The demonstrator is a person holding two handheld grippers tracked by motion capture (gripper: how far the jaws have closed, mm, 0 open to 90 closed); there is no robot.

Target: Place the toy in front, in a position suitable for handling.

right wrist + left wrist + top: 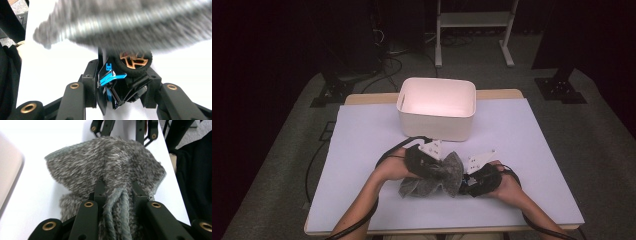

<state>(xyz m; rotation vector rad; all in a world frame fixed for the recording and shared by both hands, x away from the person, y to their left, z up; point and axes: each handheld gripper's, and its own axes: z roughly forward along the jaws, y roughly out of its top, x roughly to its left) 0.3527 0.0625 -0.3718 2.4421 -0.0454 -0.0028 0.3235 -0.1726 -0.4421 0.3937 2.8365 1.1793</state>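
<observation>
1. My left claw is clamped on a bunched fold of the grey cloth, low over the desk.
2. My right claw grips a black toy car with blue trim and a copper-hubbed wheel.
3. The cloth drapes over the car, in front of the white bin.

A white rectangular bin stands open on the pale table sheet, at 12 o'clock on the table. A white metal frame stands on the grey floor beyond it, with black cables at 11 o'clock.
</observation>
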